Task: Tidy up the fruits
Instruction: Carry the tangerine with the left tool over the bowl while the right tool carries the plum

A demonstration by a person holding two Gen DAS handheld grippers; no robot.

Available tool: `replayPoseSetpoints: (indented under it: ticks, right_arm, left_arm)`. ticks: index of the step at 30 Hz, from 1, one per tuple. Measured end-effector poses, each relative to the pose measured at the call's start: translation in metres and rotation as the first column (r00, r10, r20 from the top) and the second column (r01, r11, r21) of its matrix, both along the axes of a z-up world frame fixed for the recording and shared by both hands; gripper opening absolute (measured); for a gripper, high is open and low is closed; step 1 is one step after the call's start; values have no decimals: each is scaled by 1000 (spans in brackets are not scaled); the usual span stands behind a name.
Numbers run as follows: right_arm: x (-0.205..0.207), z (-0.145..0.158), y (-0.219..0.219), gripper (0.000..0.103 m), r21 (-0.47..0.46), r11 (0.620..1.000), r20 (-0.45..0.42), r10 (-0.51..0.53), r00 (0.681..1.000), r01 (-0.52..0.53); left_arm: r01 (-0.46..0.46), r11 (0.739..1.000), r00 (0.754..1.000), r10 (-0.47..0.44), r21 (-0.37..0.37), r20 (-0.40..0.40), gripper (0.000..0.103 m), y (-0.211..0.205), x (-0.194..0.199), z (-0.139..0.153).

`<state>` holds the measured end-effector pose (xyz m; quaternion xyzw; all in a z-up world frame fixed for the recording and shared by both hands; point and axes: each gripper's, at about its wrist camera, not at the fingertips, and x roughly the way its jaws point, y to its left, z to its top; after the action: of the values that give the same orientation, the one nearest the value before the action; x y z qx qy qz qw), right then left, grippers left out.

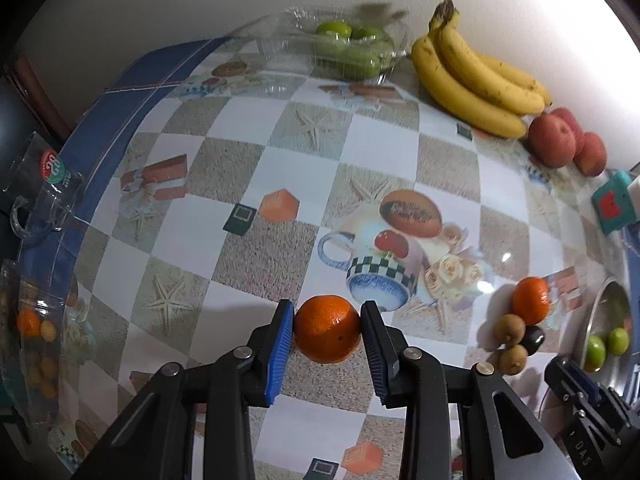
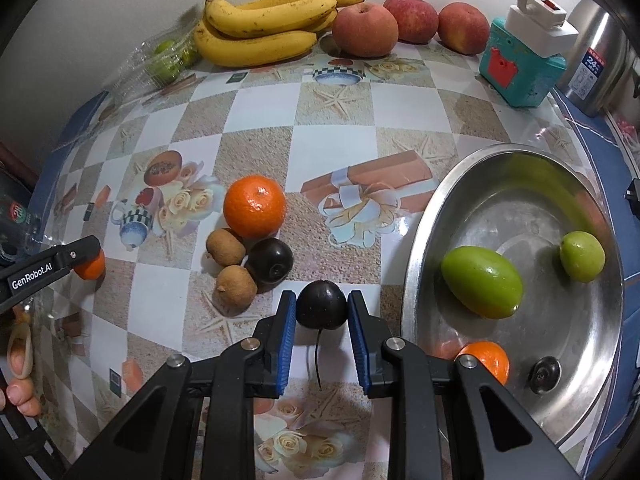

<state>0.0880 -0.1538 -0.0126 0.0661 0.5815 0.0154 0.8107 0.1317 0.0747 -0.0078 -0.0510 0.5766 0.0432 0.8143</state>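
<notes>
My left gripper (image 1: pixel 328 312) is shut on an orange mandarin (image 1: pixel 327 330) that rests on the patterned tablecloth, its blue pads pressing on both sides. My right gripper (image 2: pixel 322 298) is shut on a dark cherry (image 2: pixel 322 311) whose stem trails toward the camera. Just left of the cherry lies a small pile: a mandarin (image 2: pixel 254 206), two brown fruits (image 2: pixel 225 246) and another dark cherry (image 2: pixel 270 260). To the right stands a steel bowl (image 2: pixel 500 160) holding two green fruits (image 2: pixel 482 282), a mandarin (image 2: pixel 486 360) and a dark cherry (image 2: pixel 545 374).
Along the far wall lie bananas (image 2: pixel 260 24), three red apples (image 2: pixel 365 28) and a clear box of green fruits (image 1: pixel 352 50). A teal box (image 2: pixel 520 68) and a steel flask (image 2: pixel 596 60) stand at the back right. A clear tray of small fruits (image 1: pixel 36 344) and a glass mug (image 1: pixel 44 196) sit at the left edge.
</notes>
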Motion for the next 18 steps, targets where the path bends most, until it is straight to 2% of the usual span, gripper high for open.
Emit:
replayPoseSetpoints:
  ticks: [9,18]
  right_arm:
    - [-7,22,-5,27,60,997,27,-43,999,41]
    - [-15,38,-21,27,129,986,52,-115,992,107]
  left_arm:
    - [-10,1000,998,11,-17,55,37,2,-4,23]
    - [-13,1000,997,14,-21,76,37,-1,-8,33]
